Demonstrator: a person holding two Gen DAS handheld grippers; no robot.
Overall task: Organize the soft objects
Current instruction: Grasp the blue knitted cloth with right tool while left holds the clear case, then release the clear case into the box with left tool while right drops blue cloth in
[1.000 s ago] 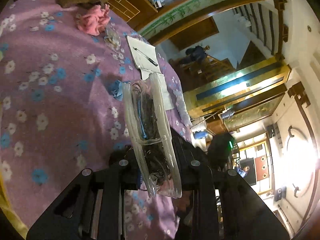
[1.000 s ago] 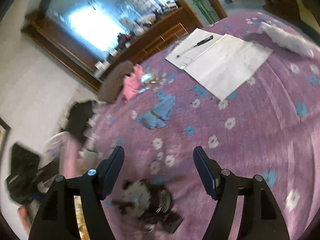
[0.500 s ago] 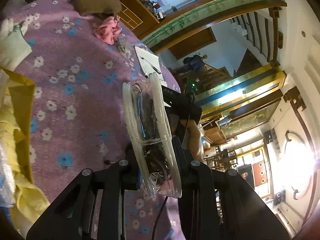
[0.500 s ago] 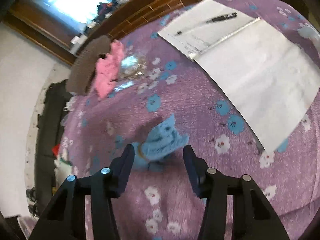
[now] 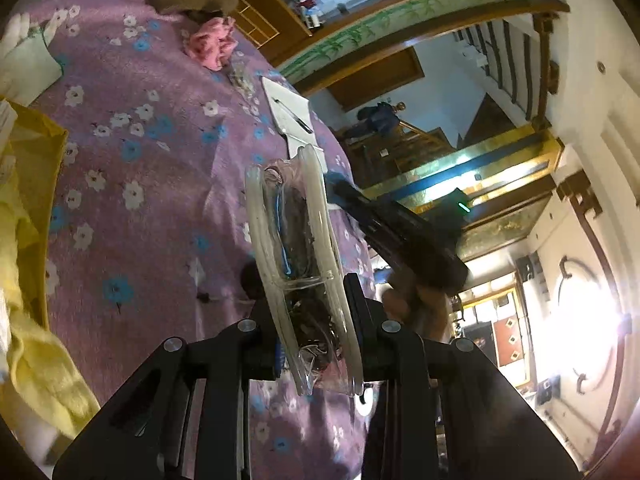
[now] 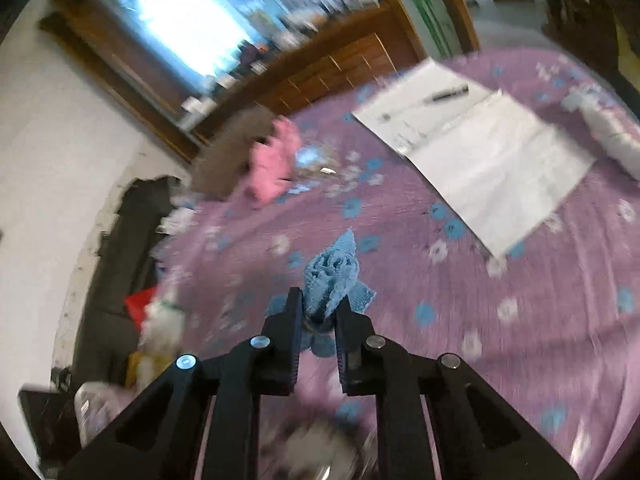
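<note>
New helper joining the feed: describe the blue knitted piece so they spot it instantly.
On the purple flowered bedspread, look straight ahead of the right hand-held gripper. The blue knitted cloth is pinched between its fingers, the only blue soft item; the pink cloth lies farther back.

Papers beside open purple cloth.

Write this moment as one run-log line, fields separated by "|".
left gripper: shut on clear pouch | right gripper: shut on blue cloth | pink cloth: on purple bedspread
</note>
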